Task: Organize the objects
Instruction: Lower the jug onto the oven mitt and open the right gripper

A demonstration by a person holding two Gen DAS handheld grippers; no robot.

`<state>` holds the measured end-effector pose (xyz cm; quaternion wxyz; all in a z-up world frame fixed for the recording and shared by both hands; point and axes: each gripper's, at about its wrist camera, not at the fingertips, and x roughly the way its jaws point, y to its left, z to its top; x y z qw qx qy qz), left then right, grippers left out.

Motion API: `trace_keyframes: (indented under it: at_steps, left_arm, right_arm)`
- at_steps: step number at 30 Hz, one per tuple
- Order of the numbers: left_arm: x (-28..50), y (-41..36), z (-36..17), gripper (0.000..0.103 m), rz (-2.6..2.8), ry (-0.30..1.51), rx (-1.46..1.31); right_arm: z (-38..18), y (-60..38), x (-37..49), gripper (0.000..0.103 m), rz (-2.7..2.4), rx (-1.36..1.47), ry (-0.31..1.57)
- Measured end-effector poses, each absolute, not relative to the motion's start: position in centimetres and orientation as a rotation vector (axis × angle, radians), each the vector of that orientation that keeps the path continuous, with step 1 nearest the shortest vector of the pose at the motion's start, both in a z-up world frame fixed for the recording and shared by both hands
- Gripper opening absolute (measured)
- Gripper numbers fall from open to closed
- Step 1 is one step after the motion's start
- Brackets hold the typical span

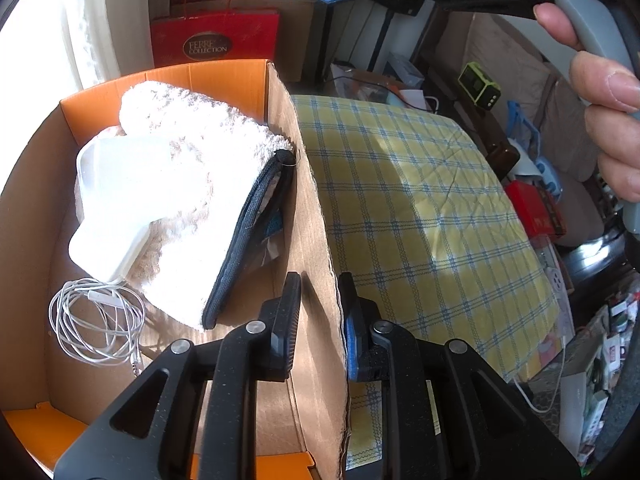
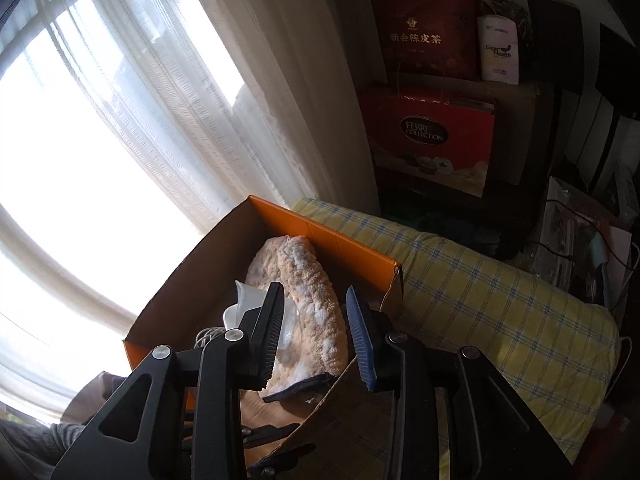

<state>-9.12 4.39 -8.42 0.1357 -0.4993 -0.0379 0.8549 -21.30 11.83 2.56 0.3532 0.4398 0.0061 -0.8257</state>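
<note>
Cardboard box, orange on its inner flaps, sits on a surface covered by a yellow plaid cloth, next to a curtained window. The left gripper straddles the box's right wall: one finger stands inside the box, the other outside over the cloth, and the wall's torn top edge runs up between them. The jaws look close on the wall, though the pictures do not show whether they actually pinch it. Inside the box lies a fluffy cream towel with a dark-edged flat item tucked against its right side. A white plastic piece rests on the towel, and a tangled white earphone cable lies on the box floor beside it.

The right gripper hovers above the box with its jaws spread apart and holding nothing; the towel shows through the gap. The person's right hand grips that tool's grey handle. Behind the box stand a red Ferrero Collection bag and a dark red tea box.
</note>
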Motion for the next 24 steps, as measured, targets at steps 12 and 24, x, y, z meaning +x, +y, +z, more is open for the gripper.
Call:
trace_keyframes:
  at_steps: [12,24]
  left_arm:
    - [-8.3,3.2,-6.9,0.057,2.500,-0.177,-1.393]
    - [-6.1,1.0,-2.4,0.090,2.661,-0.128,-1.251]
  right_arm:
    - [3.0,16.2,-18.8,0.050,-2.306,1.110,0.012]
    - [3.4,20.3,-14.2,0.081,-2.517,1.064,-0.012]
